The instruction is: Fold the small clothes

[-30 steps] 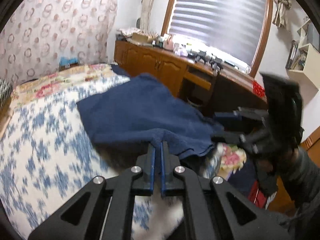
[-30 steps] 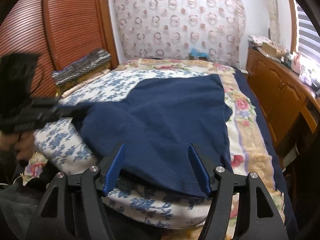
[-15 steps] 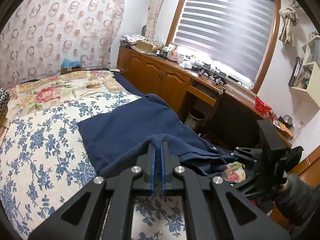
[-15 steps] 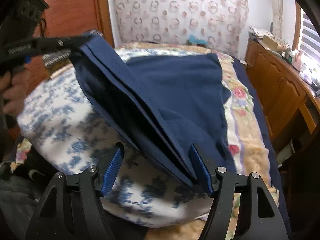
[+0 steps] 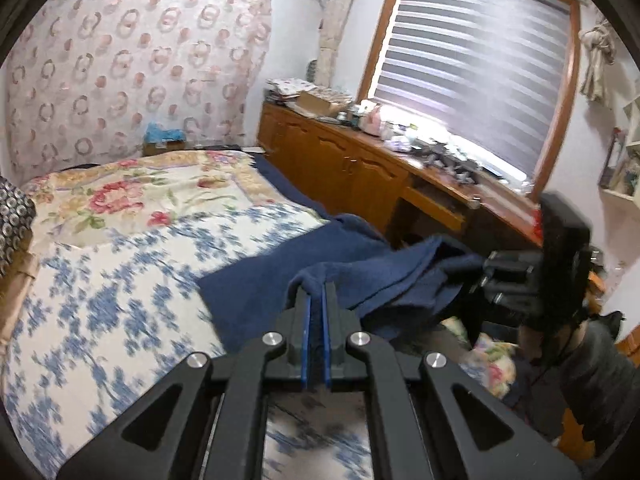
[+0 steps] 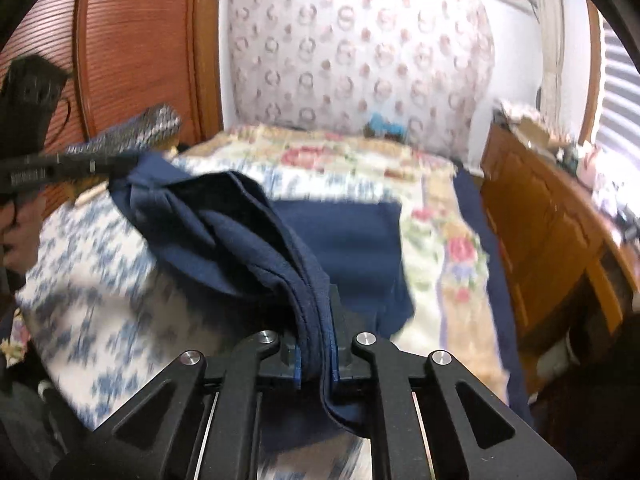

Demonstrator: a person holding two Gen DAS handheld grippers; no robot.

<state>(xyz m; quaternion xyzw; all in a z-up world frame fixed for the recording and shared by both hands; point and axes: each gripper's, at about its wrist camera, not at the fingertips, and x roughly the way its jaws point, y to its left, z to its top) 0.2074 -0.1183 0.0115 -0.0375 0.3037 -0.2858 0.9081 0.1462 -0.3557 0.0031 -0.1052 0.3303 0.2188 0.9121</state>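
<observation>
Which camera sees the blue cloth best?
The right wrist view: the blue cloth fills its middle, bunched and lifted, running from the left gripper into the right gripper. The left wrist view shows a smaller stretch beyond its shut jaws, lying on the bed.

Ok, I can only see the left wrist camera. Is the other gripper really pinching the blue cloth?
Observer: Yes. In the right wrist view the right gripper is shut on the navy cloth, with a doubled edge running between its fingers.
Operator: What's across the bed from the window?
Observer: A reddish slatted wooden door, standing right beside the bed.
</observation>
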